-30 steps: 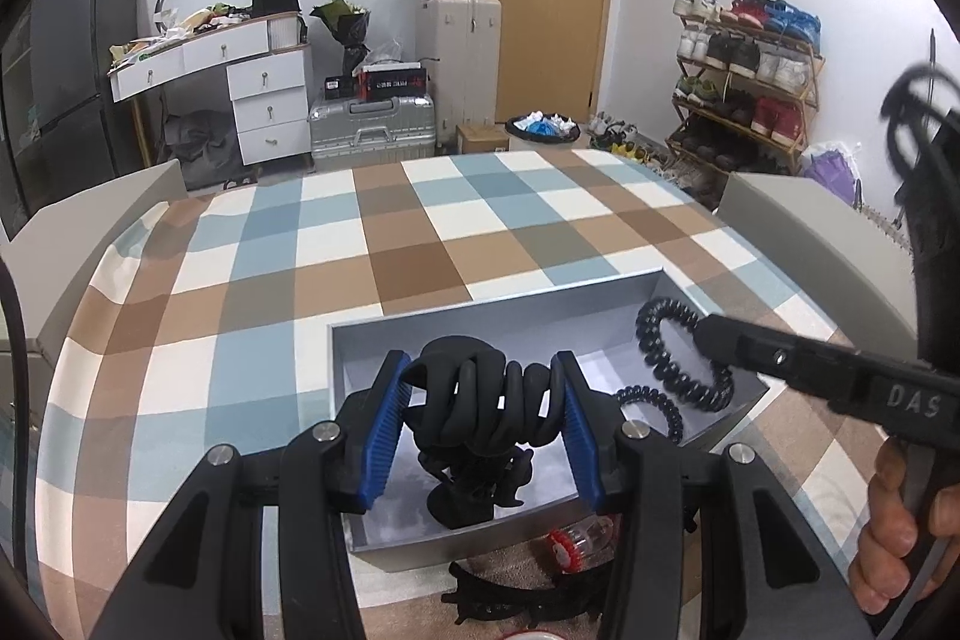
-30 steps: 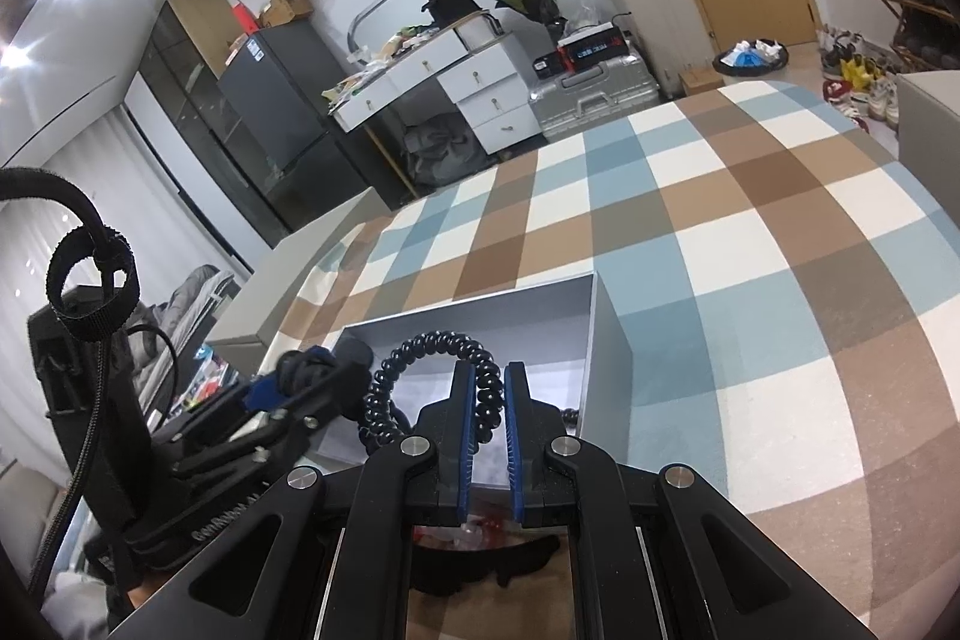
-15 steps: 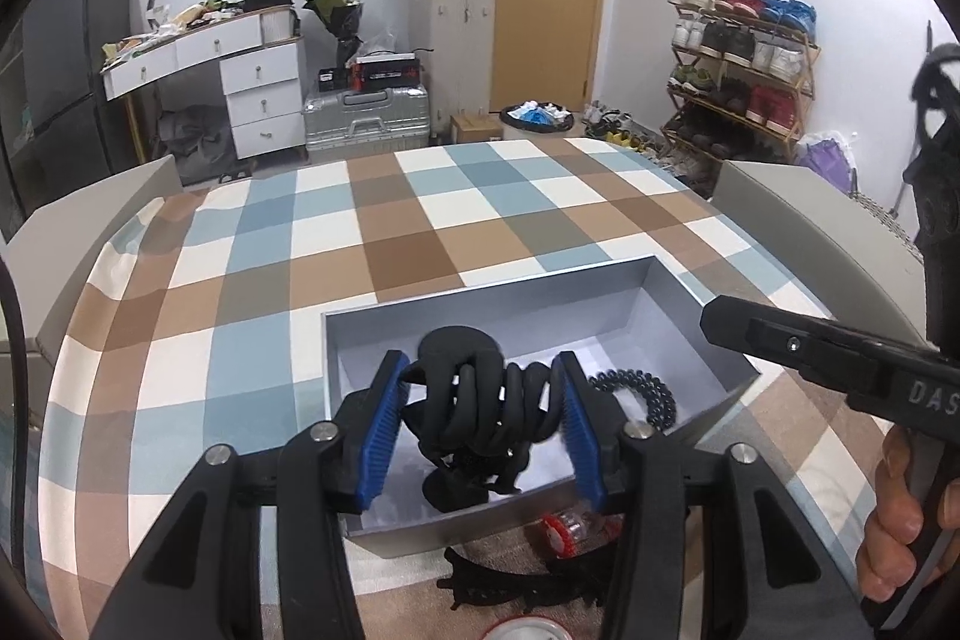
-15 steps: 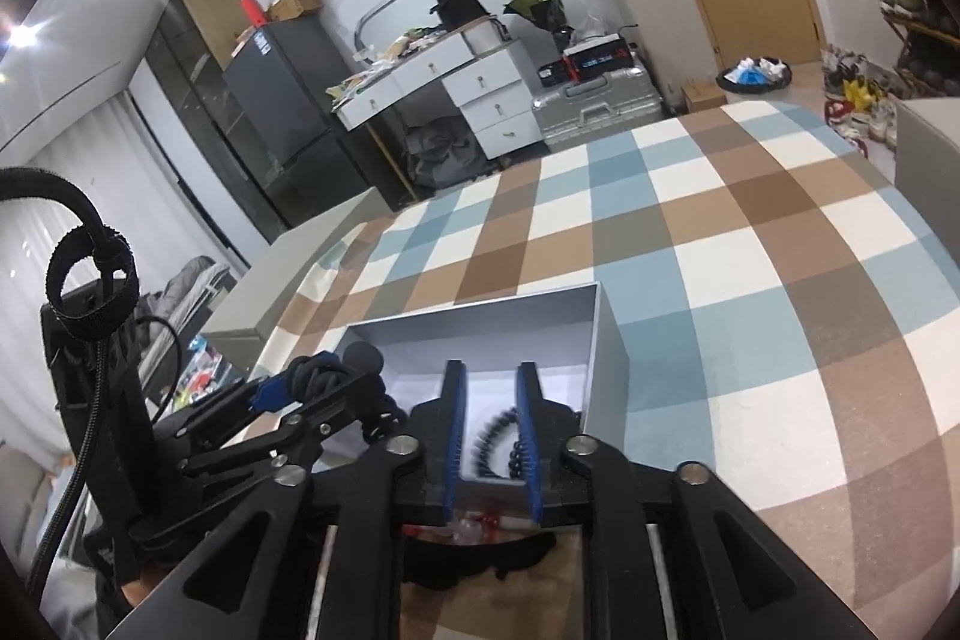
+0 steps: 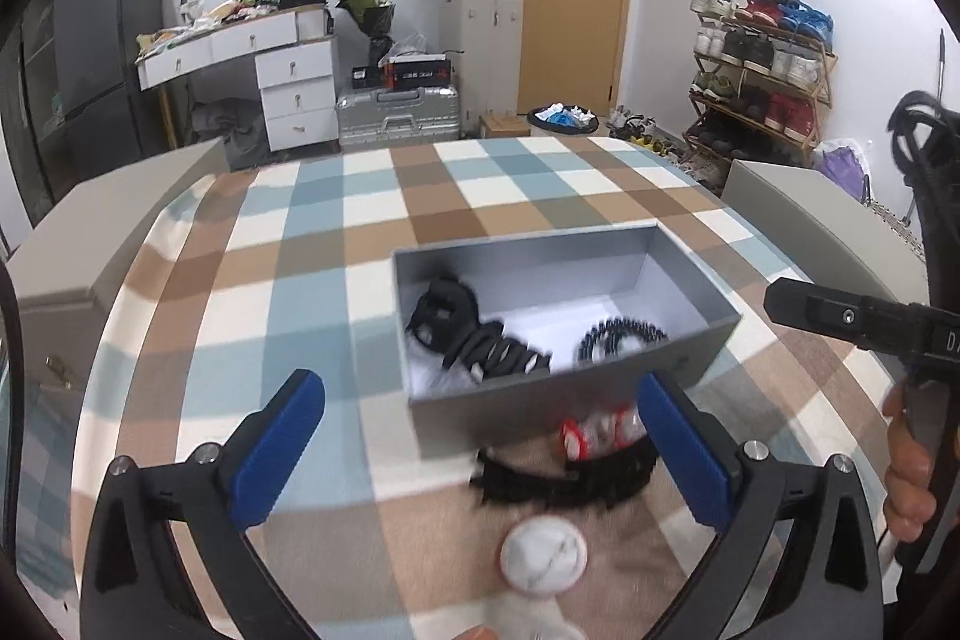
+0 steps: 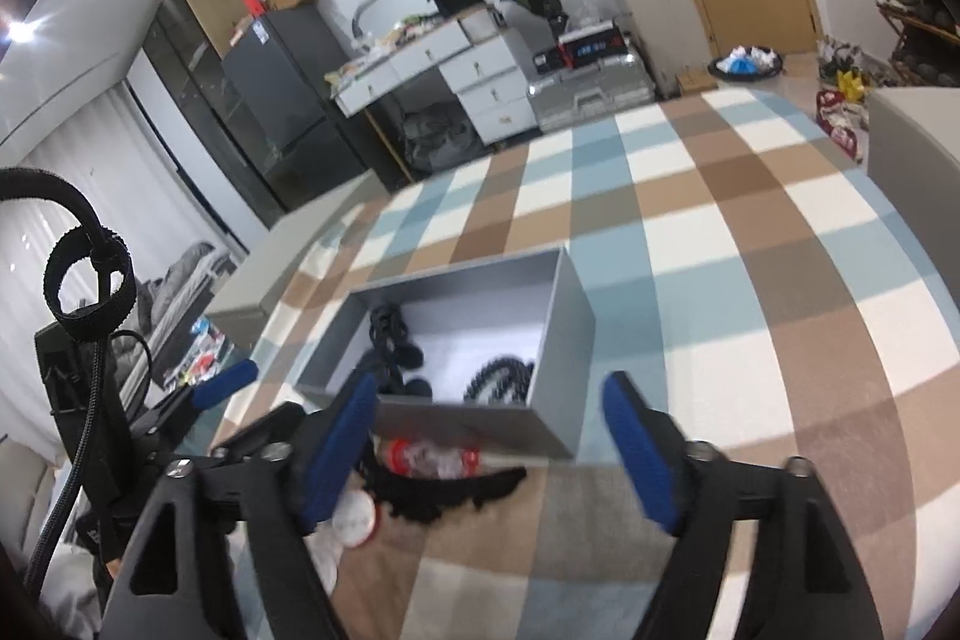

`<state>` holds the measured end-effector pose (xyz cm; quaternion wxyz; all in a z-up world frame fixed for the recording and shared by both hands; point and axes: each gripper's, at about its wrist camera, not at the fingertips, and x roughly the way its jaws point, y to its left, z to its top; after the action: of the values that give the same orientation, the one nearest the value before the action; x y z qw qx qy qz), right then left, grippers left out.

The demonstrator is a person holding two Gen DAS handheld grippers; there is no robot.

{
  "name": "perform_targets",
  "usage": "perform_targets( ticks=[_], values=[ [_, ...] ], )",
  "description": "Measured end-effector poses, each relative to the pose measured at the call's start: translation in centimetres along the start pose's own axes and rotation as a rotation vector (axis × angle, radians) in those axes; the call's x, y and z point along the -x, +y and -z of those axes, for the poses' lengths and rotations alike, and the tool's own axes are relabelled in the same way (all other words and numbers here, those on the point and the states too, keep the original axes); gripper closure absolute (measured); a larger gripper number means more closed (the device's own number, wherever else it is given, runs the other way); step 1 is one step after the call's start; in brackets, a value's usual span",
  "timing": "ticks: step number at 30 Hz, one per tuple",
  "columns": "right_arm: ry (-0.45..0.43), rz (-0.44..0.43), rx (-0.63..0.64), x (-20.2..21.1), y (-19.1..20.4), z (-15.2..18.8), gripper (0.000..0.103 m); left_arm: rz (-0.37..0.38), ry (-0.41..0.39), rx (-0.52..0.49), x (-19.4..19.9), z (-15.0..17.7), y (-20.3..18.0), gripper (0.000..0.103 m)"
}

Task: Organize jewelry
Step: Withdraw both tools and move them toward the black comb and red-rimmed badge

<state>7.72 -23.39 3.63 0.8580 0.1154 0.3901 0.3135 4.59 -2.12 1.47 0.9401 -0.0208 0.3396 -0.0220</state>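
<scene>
Well apart, both clips (image 5: pixel 474 334) clear box walls (image 5: pixel 564 409).

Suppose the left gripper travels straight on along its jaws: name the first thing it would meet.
Probably the black toothed hair clip on the cloth just before the grey box, with a small clear red-capped bottle beside it. The left gripper is open and empty; depth is uncertain.
</scene>
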Motion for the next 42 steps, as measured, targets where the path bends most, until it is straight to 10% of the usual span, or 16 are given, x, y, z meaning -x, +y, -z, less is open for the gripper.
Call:
perform_targets(
  ticks=[19, 42],
  values=[
    [0.230, 0.047, 0.203, -3.4, 3.1, 3.5, 0.009, 0.009, 0.097, 0.007, 0.8, 4.4, 0.6, 0.001],
    [0.228, 0.160, 0.293, -6.4, 3.6, 4.7, 0.026, 0.008, 0.153, 0.021, -0.2, 5.6, 0.8, 0.001]
  ],
)
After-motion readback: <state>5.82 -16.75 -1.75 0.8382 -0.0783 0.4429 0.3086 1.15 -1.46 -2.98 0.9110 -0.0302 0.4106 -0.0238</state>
